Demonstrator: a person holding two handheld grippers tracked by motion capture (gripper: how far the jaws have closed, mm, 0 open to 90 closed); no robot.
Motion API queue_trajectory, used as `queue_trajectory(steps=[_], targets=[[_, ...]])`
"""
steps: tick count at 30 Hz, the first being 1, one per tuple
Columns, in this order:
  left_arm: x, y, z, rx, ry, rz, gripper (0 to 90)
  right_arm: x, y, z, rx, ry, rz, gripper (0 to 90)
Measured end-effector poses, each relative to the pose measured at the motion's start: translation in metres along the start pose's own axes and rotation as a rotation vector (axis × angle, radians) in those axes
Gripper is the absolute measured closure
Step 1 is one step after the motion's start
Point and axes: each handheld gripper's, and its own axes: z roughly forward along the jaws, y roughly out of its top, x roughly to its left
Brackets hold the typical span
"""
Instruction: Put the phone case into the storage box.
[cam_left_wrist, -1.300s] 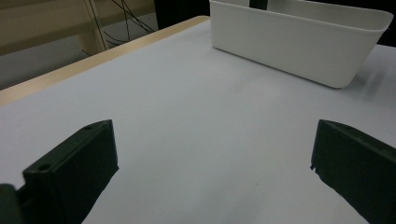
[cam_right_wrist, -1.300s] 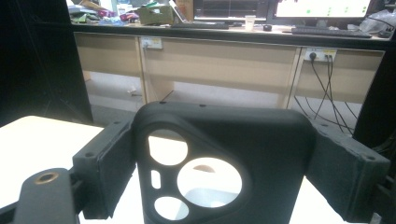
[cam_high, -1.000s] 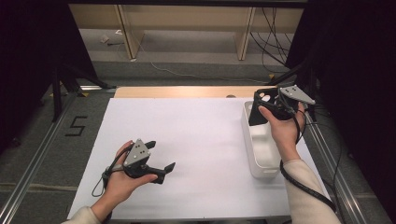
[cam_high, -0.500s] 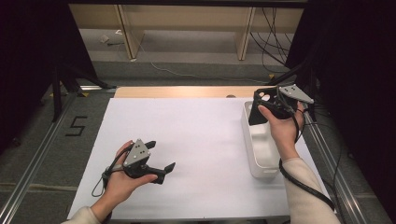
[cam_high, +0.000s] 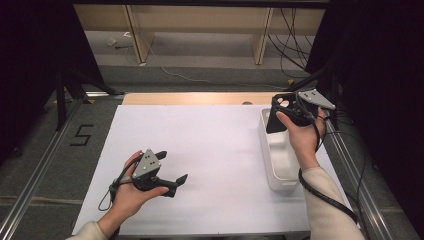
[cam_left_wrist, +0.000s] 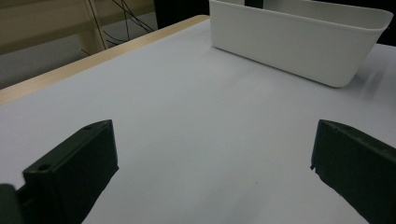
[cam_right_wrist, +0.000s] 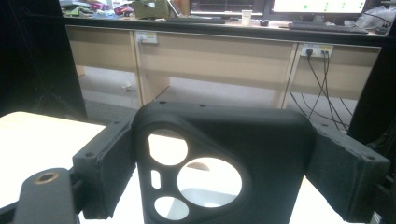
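Observation:
A black phone case (cam_high: 274, 120) with round camera cut-outs hangs upright over the far end of a white bin (cam_high: 273, 167). My right gripper (cam_high: 283, 106) is shut on it. In the right gripper view the phone case (cam_right_wrist: 261, 135) spans the gap between both pads, gripped at its two side edges. My left gripper (cam_high: 173, 166) rests low over the white table top (cam_high: 210, 145) near the front left, jaws wide apart. In the left gripper view the left gripper (cam_left_wrist: 210, 172) has nothing between its jaws and faces the bin (cam_left_wrist: 299, 46).
The long white bin lies along the table's right side, and the part of its inside that I see holds nothing. A wooden strip (cam_high: 200, 98) borders the table's far edge. Metal rails (cam_high: 35, 170) run along both sides. Desks and cables (cam_right_wrist: 327, 79) stand beyond.

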Motion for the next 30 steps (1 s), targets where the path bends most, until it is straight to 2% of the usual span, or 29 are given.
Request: queue_trajectory(steps=[8, 30], targets=[[0.0001, 0.0001, -0.0002, 0.0, 0.001, 0.001, 0.0, 0.0024, 0.0026, 0.0027, 0.007, 0.001, -0.008, 16.1], [-0.0004, -0.0002, 0.0005, 0.001, -0.001, 0.0, 0.0, -0.0021, 0.0071, 0.0088, 0.028, -0.016, -0.01, 16.1]])
